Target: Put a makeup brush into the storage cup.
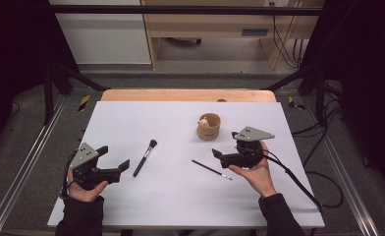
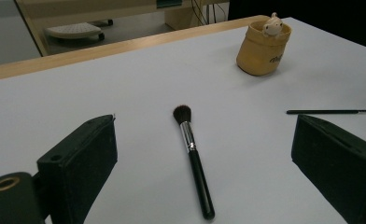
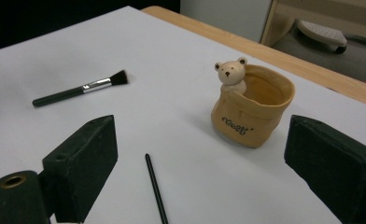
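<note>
Left gripper (image 1: 118, 157) was held with its jaws spread wide, gripping and touching nothing; in the left gripper view the powder brush (image 2: 193, 158) lay on the white table (image 1: 131, 123) between and ahead of them. The brush's long axis ran diagonally in the high view, bristles toward the far side, handle end toward the person. Right gripper (image 1: 225, 145) likewise stood wide open and empty, near the thin liner brush (image 1: 211, 169), which lay slanted just left of it. The tan bear pot (image 1: 208, 126) stood upright beyond, apart from both brushes.
</note>
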`<action>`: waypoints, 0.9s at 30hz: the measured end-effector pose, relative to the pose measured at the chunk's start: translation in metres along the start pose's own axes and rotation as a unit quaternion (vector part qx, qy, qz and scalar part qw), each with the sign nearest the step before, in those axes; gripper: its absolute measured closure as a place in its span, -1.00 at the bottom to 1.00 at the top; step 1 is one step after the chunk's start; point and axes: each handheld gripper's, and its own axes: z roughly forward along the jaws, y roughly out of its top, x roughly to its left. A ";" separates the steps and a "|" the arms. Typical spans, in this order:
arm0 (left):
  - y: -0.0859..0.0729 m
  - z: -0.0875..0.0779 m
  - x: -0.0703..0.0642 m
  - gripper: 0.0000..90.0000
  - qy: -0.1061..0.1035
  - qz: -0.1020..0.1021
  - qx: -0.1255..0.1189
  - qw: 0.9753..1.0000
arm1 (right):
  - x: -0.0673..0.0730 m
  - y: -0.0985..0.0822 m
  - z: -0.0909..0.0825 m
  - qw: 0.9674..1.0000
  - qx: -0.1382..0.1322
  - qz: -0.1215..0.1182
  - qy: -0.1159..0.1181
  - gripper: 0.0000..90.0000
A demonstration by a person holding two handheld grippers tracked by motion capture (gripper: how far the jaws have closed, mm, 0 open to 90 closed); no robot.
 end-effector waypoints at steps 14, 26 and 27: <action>-0.002 0.003 0.000 -0.86 -0.001 0.000 0.006 1.000 | 0.007 -0.006 0.036 0.998 0.055 -0.015 0.015 -0.74; -0.002 0.003 0.000 -0.86 -0.002 0.001 0.006 1.000 | 0.010 -0.014 0.045 0.995 0.097 -0.016 0.019 -0.54; -0.002 0.003 0.000 -0.86 -0.002 0.002 0.006 1.000 | 0.011 -0.015 0.047 0.995 0.101 -0.018 0.021 -0.53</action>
